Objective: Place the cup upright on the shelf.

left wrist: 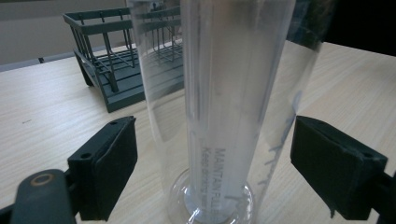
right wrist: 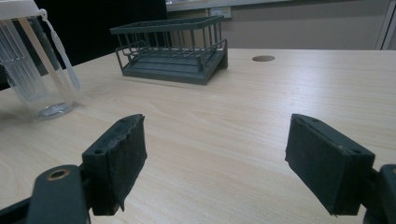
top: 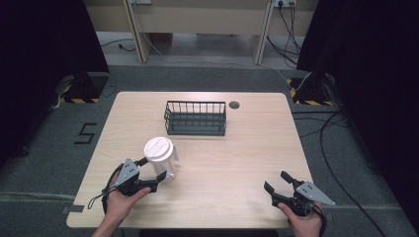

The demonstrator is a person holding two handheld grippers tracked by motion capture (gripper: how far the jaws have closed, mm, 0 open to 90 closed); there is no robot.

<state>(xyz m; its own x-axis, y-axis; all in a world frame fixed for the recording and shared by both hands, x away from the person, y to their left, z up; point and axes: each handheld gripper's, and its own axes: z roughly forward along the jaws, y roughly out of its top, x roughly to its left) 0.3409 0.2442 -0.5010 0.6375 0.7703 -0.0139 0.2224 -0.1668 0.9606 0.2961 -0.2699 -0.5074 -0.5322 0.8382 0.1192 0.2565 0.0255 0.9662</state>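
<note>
While the left tongs (top: 157,180) stand spread around the clear pitcher (top: 161,158) upright on the surface (top: 237,163), probably to grip it for the wire basket (top: 195,118), the right tongs (top: 279,184) wait spread nearby.

Clear jug (top: 164,159) with white lid (top: 158,148) and grey printed lettering. Dark grey-green wire basket (top: 195,118). Pale wood-grain tabletop (top: 247,148). Black hand-held gripper (top: 152,175) left, black hand-held gripper (top: 276,181) right, both with grey top plates.

Black claws (top: 154,174), grey triangular plates (top: 129,171)
</note>
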